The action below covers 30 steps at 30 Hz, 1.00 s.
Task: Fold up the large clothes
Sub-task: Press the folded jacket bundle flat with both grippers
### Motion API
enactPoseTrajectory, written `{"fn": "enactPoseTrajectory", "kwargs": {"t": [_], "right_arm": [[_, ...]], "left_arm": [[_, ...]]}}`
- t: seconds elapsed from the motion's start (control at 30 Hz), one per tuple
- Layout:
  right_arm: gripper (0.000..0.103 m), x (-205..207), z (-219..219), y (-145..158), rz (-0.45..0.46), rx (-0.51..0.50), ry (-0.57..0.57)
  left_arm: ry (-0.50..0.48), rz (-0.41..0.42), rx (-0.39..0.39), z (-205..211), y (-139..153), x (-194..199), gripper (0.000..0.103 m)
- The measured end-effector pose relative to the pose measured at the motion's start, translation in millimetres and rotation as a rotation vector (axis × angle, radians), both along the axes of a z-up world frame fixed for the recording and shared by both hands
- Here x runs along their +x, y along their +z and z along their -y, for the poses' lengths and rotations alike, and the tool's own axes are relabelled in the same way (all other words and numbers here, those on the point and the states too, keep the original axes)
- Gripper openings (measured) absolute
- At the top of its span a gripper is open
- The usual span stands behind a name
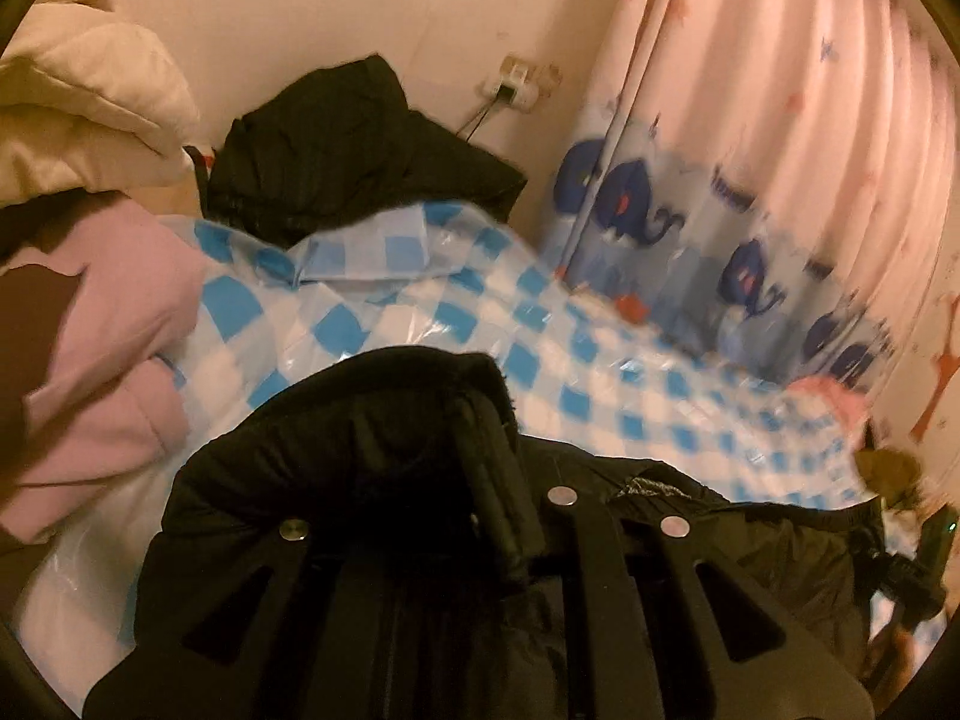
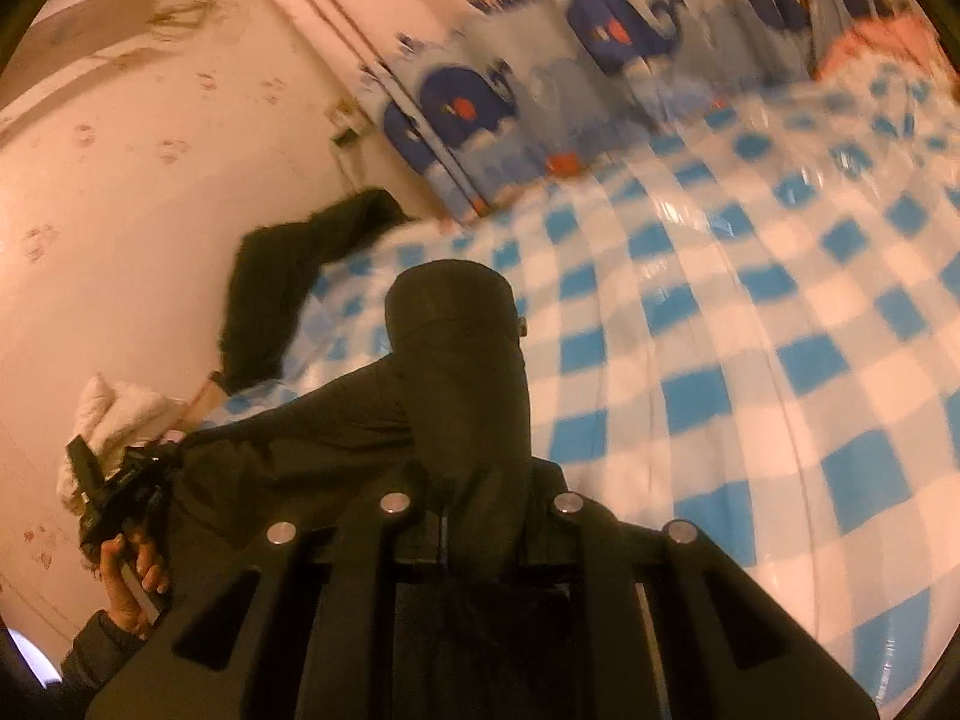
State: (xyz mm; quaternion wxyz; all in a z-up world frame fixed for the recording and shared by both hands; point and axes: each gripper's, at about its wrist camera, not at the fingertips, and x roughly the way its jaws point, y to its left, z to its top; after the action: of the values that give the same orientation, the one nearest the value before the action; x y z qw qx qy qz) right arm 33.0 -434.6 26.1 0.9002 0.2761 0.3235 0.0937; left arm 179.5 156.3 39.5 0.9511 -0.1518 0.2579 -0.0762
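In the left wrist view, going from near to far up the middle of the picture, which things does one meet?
Left gripper shut on the black jacket → checked sheet → black bundle → wall.

Two grippers [image 1: 456,480] [image 2: 474,420]; perhaps two black garments [image 1: 360,144].

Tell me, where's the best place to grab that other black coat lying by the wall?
Probably the near edge of the folded black coat, coming from the checkered sheet side. It's bunched against the wall, so only that front edge is open, and its thick fold offers something to pinch. Both jaws are busy holding the black jacket.
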Motion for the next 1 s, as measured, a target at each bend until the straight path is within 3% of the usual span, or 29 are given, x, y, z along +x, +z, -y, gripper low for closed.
{"fn": "enactPoseTrajectory", "kwargs": {"t": [0.3, 0.43, 0.53, 0.57, 0.63, 0.7, 0.8, 0.87, 0.93, 1.0], "right_arm": [[0.019, 58, -15, -94, -0.246, -0.006, 0.027], [0.033, 57, -8, -109, -0.325, 0.027, 0.033], [0.049, 49, 0, -101, -0.357, 0.014, 0.018], [0.058, 44, 2, -94, -0.36, -0.005, 0.001], [0.063, 31, 8, -77, -0.343, -0.036, -0.031], [0.063, 18, 13, -58, -0.325, -0.073, -0.074], [0.068, -3, -3, -10, -0.225, -0.17, -0.092], [0.078, -13, -29, 23, -0.139, -0.217, -0.068], [0.085, -12, -66, 46, -0.074, -0.251, -0.008], [0.088, 3, -111, 51, -0.07, -0.284, 0.098]], "left_arm": [[0.041, -0.386, 0.0, 0, -104, 80, 0.01], [-0.019, -0.524, 0.019, 3, -114, 92, 0.011], [-0.063, -0.611, 0.011, -7, -97, 87, 0.014], [-0.064, -0.614, 0.0, -13, -86, 81, 0.018], [-0.079, -0.627, -0.018, -25, -69, 70, 0.029], [-0.061, -0.615, 0.006, -40, -43, 50, 0.054], [-0.033, -0.526, 0.089, -45, -5, 13, 0.06], [-0.06, -0.457, 0.114, -37, 12, -8, 0.063], [-0.177, -0.352, 0.075, -16, 24, -27, 0.071], [-0.306, -0.296, 0.098, 25, 19, -31, 0.072]]}}
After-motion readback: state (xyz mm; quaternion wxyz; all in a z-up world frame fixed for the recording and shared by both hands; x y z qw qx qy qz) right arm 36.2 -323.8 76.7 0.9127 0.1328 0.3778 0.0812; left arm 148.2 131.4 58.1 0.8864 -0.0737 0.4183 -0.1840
